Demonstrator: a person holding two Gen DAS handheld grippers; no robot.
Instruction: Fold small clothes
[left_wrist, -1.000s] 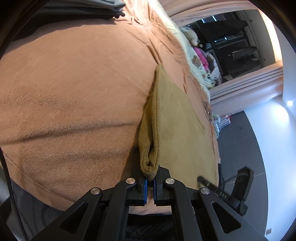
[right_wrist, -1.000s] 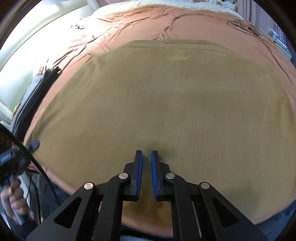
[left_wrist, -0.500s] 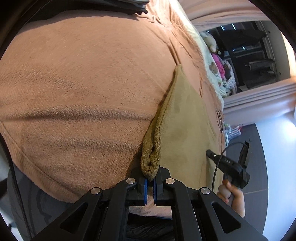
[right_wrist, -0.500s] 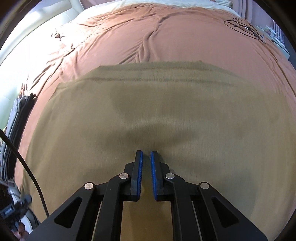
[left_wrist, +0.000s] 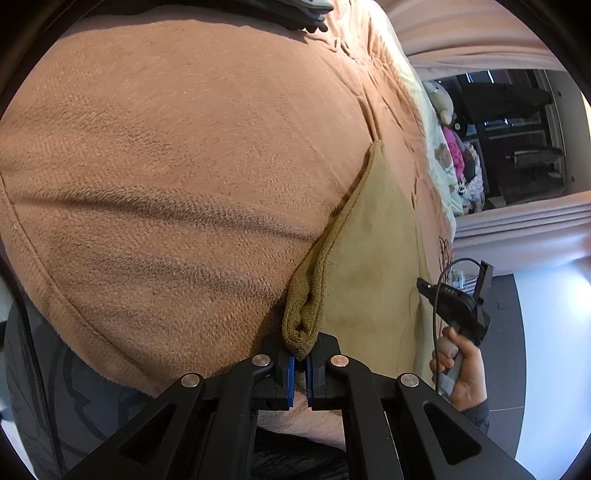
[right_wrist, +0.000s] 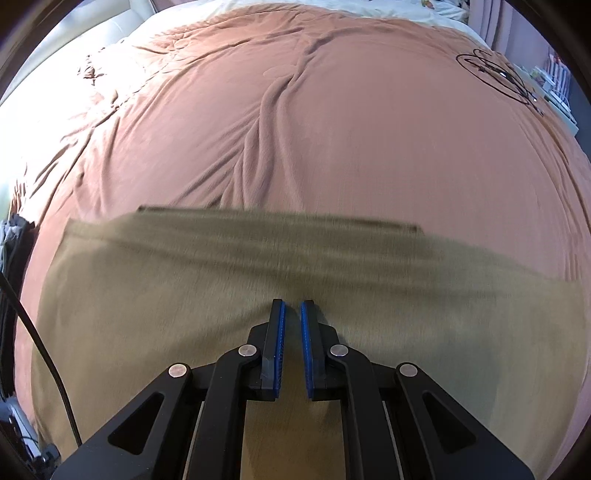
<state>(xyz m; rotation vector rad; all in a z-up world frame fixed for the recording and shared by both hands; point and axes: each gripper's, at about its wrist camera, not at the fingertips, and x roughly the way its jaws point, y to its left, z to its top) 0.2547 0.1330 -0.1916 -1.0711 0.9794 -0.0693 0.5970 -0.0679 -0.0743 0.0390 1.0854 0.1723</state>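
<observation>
Olive-green knit garment (left_wrist: 369, 258), spread on the terracotta fleece bed blanket (left_wrist: 166, 166), is mid-fold: the left tool (left_wrist: 300, 363) pinches its bunched near corner, while the right tool (right_wrist: 290, 332), its blue pads nearly together with nothing visibly between them, sits over the cloth. Judged next: carry the pinched edge across toward the garment's far hem, keeping it taut.

A salmon-brown blanket (right_wrist: 369, 147) covers the bed and shows creases running toward its far end. A black line drawing (right_wrist: 495, 74) is printed near its far right corner. Dark grey folded fabric (left_wrist: 306, 14) lies at the blanket's far edge. Soft toys (left_wrist: 454, 155) are piled beside the bed. Dark shelving (left_wrist: 517, 122) stands behind them.
</observation>
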